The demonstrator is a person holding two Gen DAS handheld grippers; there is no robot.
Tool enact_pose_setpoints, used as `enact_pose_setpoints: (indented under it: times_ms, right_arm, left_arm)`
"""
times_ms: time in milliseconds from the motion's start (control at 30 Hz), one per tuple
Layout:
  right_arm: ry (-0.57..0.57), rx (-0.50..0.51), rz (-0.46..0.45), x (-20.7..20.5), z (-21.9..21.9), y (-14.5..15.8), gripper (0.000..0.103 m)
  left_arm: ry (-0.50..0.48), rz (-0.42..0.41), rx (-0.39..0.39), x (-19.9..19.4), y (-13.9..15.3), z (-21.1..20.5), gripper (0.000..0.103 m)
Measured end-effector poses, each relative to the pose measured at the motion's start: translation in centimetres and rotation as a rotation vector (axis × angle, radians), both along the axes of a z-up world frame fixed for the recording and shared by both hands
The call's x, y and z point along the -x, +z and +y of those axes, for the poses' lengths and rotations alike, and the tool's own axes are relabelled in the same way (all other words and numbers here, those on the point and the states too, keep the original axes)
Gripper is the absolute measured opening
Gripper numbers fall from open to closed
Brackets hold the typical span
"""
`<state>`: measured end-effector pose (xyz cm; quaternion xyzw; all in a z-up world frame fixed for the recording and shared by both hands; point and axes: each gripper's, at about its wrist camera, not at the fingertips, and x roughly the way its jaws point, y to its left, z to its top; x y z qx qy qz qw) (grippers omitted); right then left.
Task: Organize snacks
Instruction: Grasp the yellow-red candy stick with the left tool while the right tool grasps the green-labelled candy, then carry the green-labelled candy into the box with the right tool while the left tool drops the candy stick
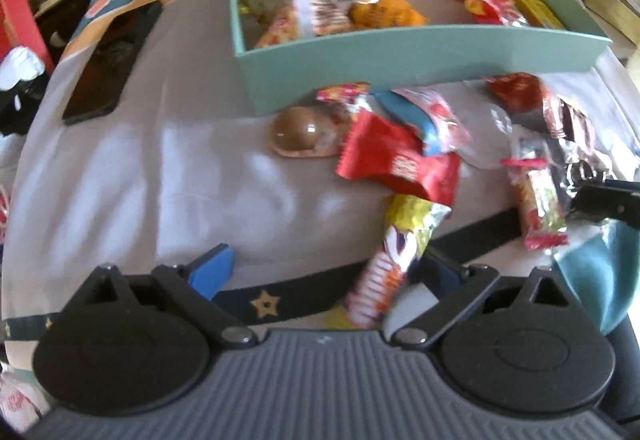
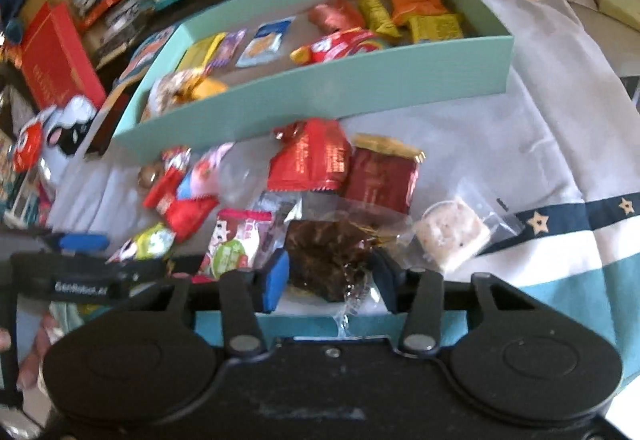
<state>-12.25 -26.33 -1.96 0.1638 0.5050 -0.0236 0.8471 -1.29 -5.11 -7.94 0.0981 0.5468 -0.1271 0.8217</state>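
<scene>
A mint green box (image 1: 400,51) with several snacks inside stands at the far side of the grey cloth, and loose snacks lie in a pile in front of it. My left gripper (image 1: 326,270) is open wide over the cloth. A long yellow, white and red packet (image 1: 396,252) lies between its fingers, close to the right one. My right gripper (image 2: 330,278) has both blue pads against the sides of a dark brown snack in clear wrap (image 2: 328,256). The box (image 2: 320,95) stands beyond it. Red packets (image 2: 308,159) lie between the two.
A black flat slab (image 1: 112,63) lies left of the box. A white square sweet in clear wrap (image 2: 452,236) sits right of my right gripper. A red carton (image 2: 56,55) and cluttered goods ring the far edge. A hand (image 2: 32,356) shows at lower left.
</scene>
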Motion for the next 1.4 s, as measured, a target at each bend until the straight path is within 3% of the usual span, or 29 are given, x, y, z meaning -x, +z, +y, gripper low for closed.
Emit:
enact_pose_setpoints:
  times_ms: [100,200,367,467,500,533,667,867,1000,1100,1167,1233,1400]
  right_arm:
    - [-0.035,-0.041,0.006,-0.3,-0.7,0.0,0.048]
    - [-0.064,-0.098,0.002,-0.4,-1.3,-0.3,0.065]
    - [-0.05,-0.047,-0.002,-0.1,-0.9,-0.5,0.065]
    - [-0.045,-0.037,-0.012,0.1,-0.8,0.2,0.065]
    - [-0.046,-0.028,-0.022,0.1,-0.8,0.5,0.065]
    - [-0.048,-0.015,-0.037,0.3,-0.9,1.1,0.065]
    - [-0.036,0.012,-0.092,0.0,-1.2,2.6,0.067]
    - [0.066,-0.046,-0.063,-1.9,1.6,2.2,0.066]
    - [0.179,-0.002,-0.032,-3.2,5.2,1.4,0.047]
    - [0.199,0.049,0.017,-3.9,6.7,0.0,0.04]
    - [0.214,0.101,0.008,-4.0,7.4,-0.2,0.029]
    - [0.236,0.127,0.004,-4.0,7.8,0.0,0.026]
    - [0.209,0.068,-0.014,-3.3,6.9,1.2,0.025]
  left_arm:
    - [0.0,0.004,0.004,-0.2,0.0,0.1,0.1]
    - [-0.025,0.001,0.002,0.0,0.0,-0.2,0.099]
    - [-0.08,-0.01,0.01,0.1,0.3,-1.3,0.086]
    - [-0.137,-0.035,0.028,0.4,0.8,-2.4,0.053]
    - [-0.151,-0.041,0.034,0.5,0.9,-2.7,0.03]
    - [-0.156,-0.043,0.034,0.5,1.0,-2.8,0.023]
    - [-0.11,-0.039,0.051,-0.1,0.9,-2.0,0.023]
    - [-0.051,-0.031,0.083,-0.6,1.0,0.1,0.023]
    - [-0.034,-0.028,0.099,-0.7,1.0,0.9,0.023]
    - [-0.027,-0.025,0.115,-0.6,1.0,1.5,0.024]
    - [-0.031,-0.027,0.123,-0.7,0.9,1.6,0.025]
    - [-0.039,-0.038,0.119,-0.7,0.9,1.4,0.025]
    - [-0.021,-0.031,0.163,-0.4,1.4,2.1,0.019]
